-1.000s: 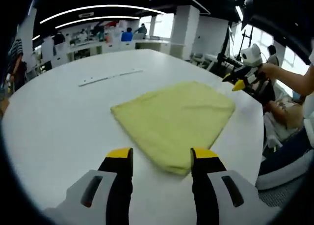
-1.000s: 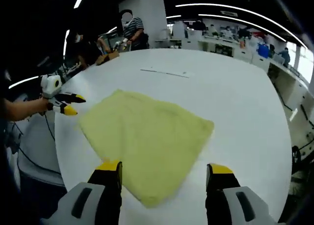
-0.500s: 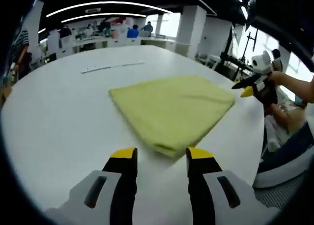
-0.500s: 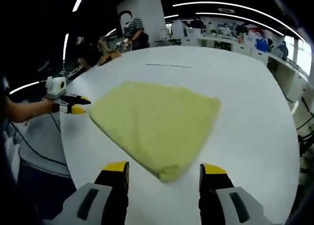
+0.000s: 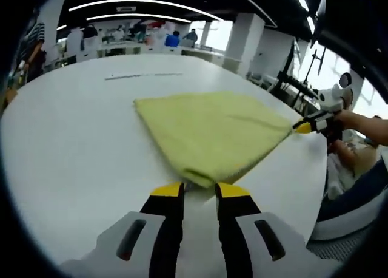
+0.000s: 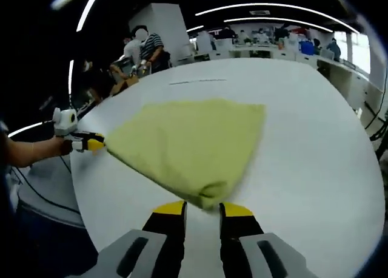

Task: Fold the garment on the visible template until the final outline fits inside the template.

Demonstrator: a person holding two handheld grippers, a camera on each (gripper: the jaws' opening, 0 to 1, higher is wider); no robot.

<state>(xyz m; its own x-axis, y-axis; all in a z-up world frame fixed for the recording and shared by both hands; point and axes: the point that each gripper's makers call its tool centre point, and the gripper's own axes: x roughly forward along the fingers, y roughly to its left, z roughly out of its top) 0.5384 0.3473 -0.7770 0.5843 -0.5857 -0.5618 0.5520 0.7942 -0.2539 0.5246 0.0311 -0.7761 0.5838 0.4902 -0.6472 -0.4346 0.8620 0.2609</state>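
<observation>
A yellow cloth (image 5: 212, 126) lies folded flat on the white round table (image 5: 73, 138). In the left gripper view my left gripper (image 5: 200, 190) has its jaws drawn close together on the cloth's near corner. That same gripper (image 6: 91, 144) shows at the cloth's left corner in the right gripper view, held by a hand. My right gripper (image 6: 203, 209) is pinched on the near corner of the cloth (image 6: 188, 138), which lifts a little there. It appears again as the right gripper (image 5: 303, 127) at the cloth's right corner, near the table edge.
A thin pale strip (image 5: 142, 76) lies on the table beyond the cloth, also seen as a strip (image 6: 197, 81). The table edge (image 6: 82, 187) runs close by both held corners. People stand at desks (image 6: 145, 50) in the background.
Both grippers' jaws have narrowed from wide open to nearly together. Both have moved forward onto opposite corners of the cloth.
</observation>
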